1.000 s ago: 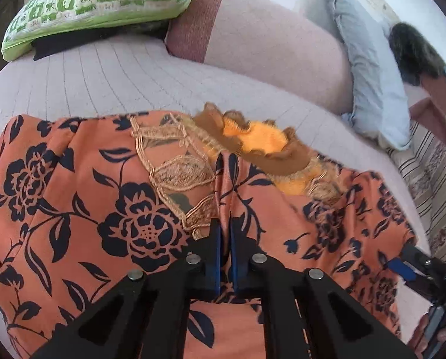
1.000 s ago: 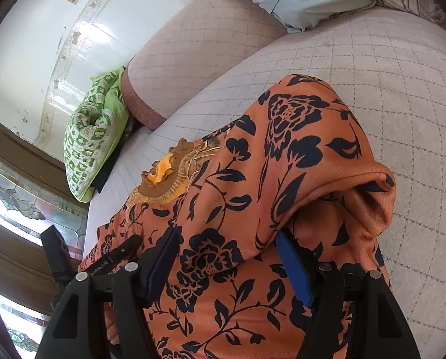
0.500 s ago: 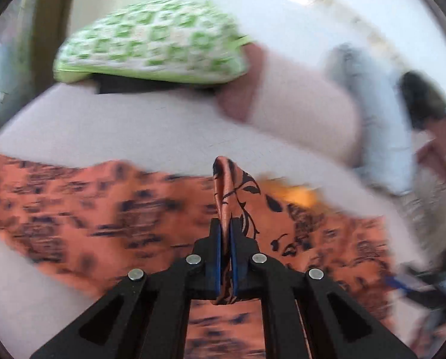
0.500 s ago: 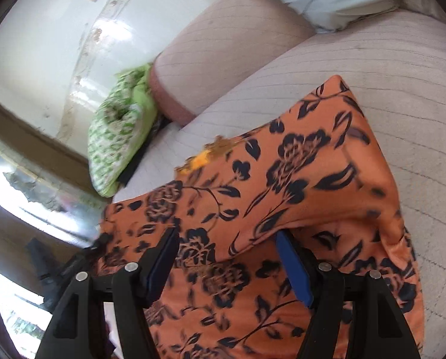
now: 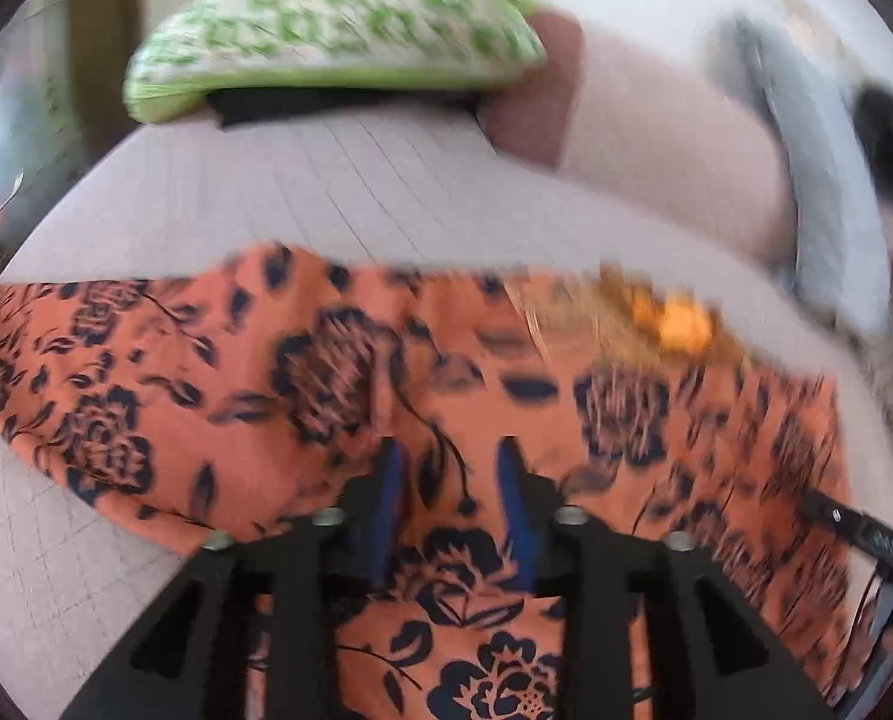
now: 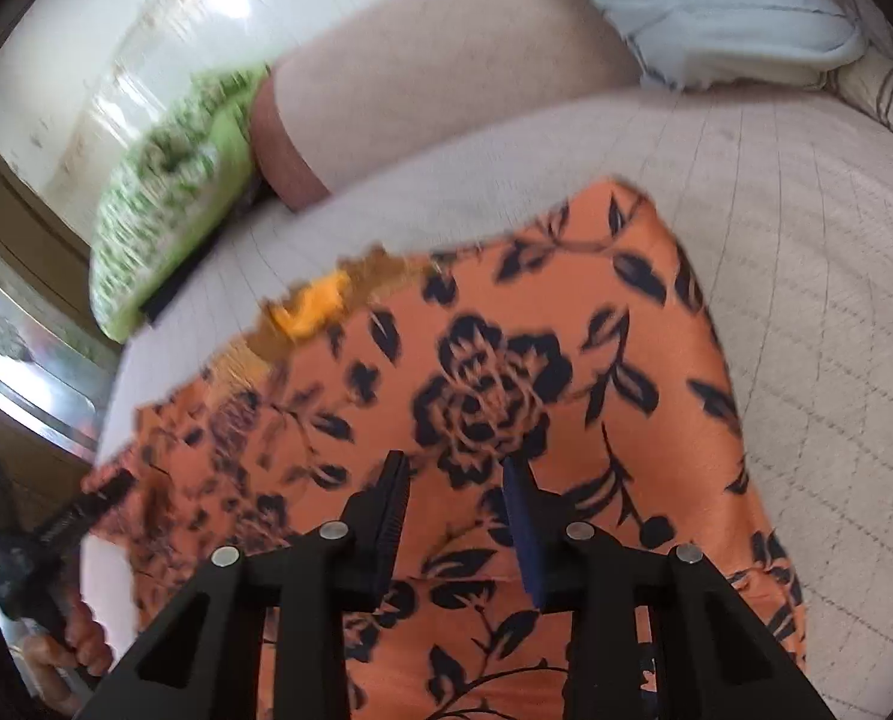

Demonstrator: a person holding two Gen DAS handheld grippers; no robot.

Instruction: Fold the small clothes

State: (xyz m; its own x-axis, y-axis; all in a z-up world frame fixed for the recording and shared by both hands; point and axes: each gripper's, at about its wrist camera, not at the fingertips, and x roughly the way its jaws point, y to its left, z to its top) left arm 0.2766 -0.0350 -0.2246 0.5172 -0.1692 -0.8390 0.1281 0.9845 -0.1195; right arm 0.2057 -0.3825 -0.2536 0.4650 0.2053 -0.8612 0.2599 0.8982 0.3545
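Observation:
An orange garment with dark navy flowers lies spread on the pale quilted bed, its gold-trimmed neckline at the far right. My left gripper is open just above the cloth, holding nothing. In the right wrist view the same garment lies flat with a folded right edge, neckline at the far left. My right gripper is open over it, empty. The other gripper shows at the left edge. Both views are motion-blurred.
A green-and-white patterned pillow and a pink bolster lie at the head of the bed, with a light blue pillow to the right. The same bolster and blue pillow show in the right view.
My left gripper has let go of the pinched fold and opened. The garment has dropped flat. My right gripper's jaws have narrowed and it sits lower over the cloth.

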